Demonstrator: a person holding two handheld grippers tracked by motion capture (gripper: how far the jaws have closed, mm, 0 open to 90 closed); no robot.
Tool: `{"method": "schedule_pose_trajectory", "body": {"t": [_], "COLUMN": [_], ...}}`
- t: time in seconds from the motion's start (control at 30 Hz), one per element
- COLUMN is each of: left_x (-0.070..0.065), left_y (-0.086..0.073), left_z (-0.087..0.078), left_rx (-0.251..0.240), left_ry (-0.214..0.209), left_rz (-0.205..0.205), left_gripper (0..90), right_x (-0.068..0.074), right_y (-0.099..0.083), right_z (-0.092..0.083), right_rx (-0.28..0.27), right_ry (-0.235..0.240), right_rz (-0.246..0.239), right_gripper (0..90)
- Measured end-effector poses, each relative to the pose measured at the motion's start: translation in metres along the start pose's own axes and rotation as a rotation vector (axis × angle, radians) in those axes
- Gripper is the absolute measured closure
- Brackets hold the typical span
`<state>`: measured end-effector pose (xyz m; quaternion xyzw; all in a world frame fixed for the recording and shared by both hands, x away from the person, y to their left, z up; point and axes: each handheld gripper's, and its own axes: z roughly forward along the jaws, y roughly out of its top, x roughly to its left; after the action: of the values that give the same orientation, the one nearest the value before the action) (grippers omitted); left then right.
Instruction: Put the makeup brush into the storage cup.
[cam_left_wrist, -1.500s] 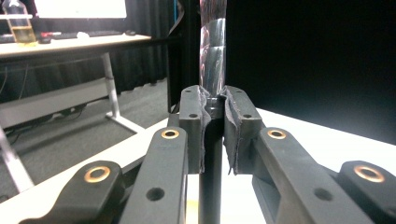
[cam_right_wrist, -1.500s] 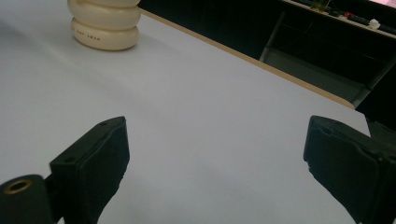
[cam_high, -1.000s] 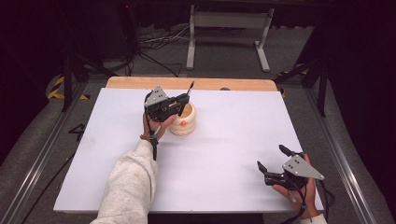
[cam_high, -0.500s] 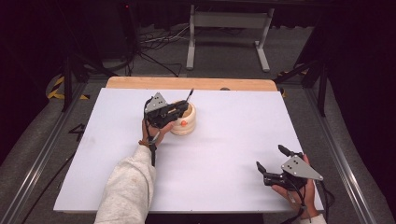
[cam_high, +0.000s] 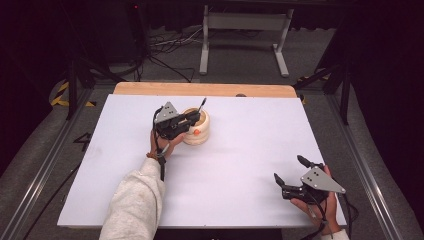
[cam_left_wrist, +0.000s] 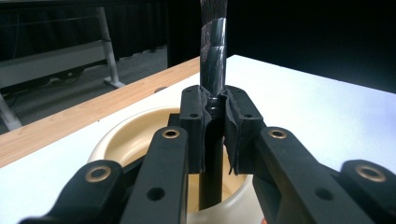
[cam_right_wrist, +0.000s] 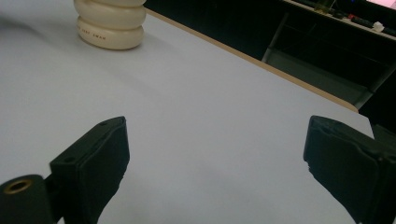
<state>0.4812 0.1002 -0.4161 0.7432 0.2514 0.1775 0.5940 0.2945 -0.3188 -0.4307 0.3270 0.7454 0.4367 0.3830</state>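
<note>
- High view: the left claw is gripping a slim dark stick over the mouth of a cream ribbed pot, which is standing on the white tabletop toward its far left part. The stick is leaning up and away, its lower end inside the pot, apparently so it can be stirred or lifted out. The right claw is resting wide and holding nothing at the near right corner, well apart from the pot, likely kept out of the way.
- Left gripper view: the pads are pressing on the stick from both sides; the stick is running upright between them and down into the pot, which is sitting just beyond and beneath the jaws.
- Right gripper view: the right claw is standing spread with bare tabletop between its jaws; the pot is lying far off at the upper left.
</note>
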Motion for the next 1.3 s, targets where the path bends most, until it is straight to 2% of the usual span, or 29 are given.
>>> {"method": "schedule_pose_trajectory", "body": {"t": [0.43, 0.6, 1.1, 1.3], "left_x": [0.000, -0.003, -0.006, -0.008], "left_y": [0.000, 0.002, 0.009, 0.010], "left_z": [-0.001, -0.001, -0.007, -0.008], "left_rx": [-0.007, 0.005, 0.005, 0.004], "left_ry": [0.018, 0.035, 0.026, 0.037], "left_rz": [0.001, 0.017, 0.050, 0.064], "left_gripper": [79.0, 78.9, 78.3, 75.5], "right_x": [0.000, 0.001, 0.001, 0.001], "right_y": [0.000, 0.000, 0.000, 0.000], "right_z": [0.000, 0.001, 0.001, 0.000], "right_rx": [0.002, 0.005, 0.007, 0.007], "right_ry": [0.005, 0.006, 0.008, 0.006], "right_rz": [-0.001, -0.005, -0.006, -0.008], "right_gripper": [7.7, 7.9, 7.9, 7.9]}}
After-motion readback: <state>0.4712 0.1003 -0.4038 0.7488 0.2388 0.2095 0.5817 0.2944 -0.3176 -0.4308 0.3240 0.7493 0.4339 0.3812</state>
